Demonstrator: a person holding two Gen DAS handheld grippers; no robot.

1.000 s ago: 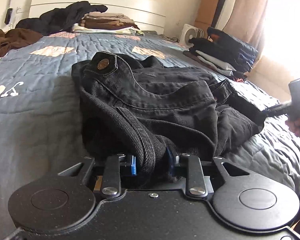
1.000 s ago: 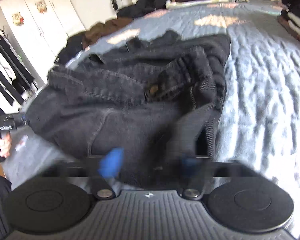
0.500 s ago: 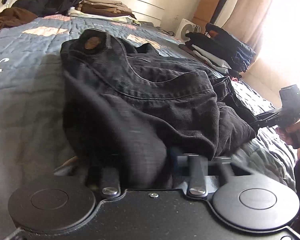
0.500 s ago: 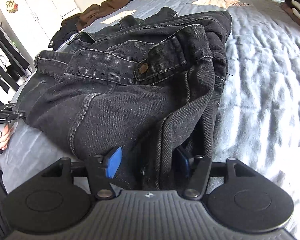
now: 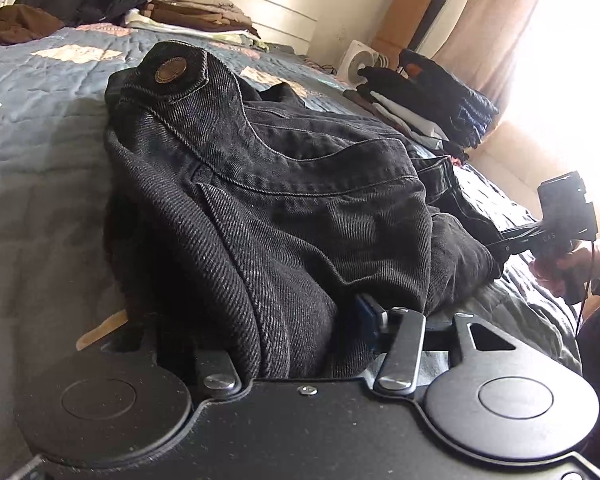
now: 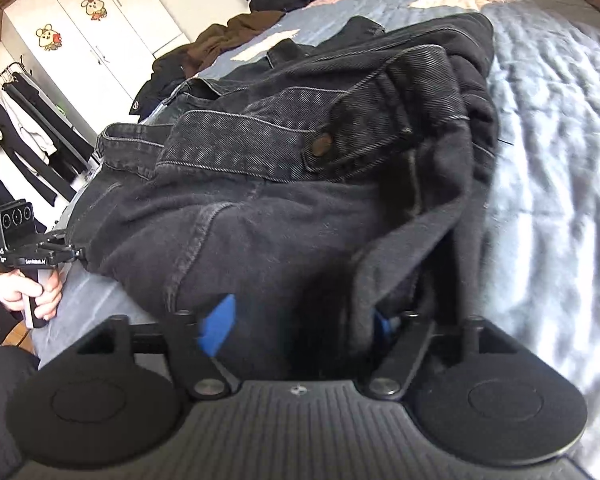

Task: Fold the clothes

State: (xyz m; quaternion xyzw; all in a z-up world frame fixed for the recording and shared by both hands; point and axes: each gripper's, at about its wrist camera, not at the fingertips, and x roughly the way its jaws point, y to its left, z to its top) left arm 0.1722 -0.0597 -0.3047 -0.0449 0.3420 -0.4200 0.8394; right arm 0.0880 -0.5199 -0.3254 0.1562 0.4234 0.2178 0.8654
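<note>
Bed (image 5: 40, 184), black jeans (image 5: 284, 200) bunched. Left gripper (image 5: 284, 344) and right gripper (image 6: 300, 320) just opening, denim loose between jaws; back out low, avoid snagging.

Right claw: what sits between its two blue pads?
A dark fold of the black denim jacket lies between the right claw's spread pads, which have just been opening, seen in the right wrist view.

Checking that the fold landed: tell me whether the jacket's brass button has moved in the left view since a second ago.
Yes. The button sits further right and closer, nearer the fan, against the bed.
</note>
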